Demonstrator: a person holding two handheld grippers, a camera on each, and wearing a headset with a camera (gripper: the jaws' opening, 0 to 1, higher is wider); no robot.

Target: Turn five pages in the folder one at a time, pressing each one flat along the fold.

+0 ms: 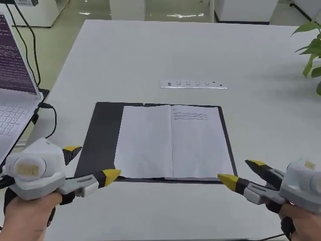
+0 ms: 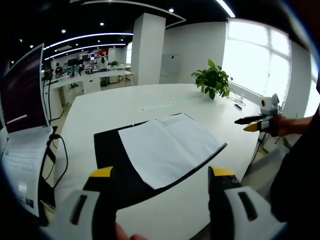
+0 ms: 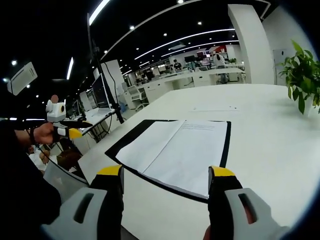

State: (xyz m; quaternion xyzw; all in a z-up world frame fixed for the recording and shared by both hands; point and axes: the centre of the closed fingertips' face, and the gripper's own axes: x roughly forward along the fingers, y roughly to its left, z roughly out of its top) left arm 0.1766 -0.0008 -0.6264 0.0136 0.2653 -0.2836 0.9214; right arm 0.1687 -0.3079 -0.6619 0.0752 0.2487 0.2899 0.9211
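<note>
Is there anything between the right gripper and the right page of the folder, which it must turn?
Nothing visible stands in the way. The right gripper hovers open by the near right corner of the folder, and only bare table lies between it and the right page.

No word, number or brand can be read in any view. The right page point(image 1: 200, 145) of the open folder point(image 1: 103, 143) carries a few short lines of print near its top, just above the centre of the head view, but they are too small to make out. In the right gripper view the same lines show only as faint grey marks. The laptop screen point(image 1: 10, 60) at the upper left of the head view shows rows of pale text on a dark purple ground, too blurred to read.
</note>
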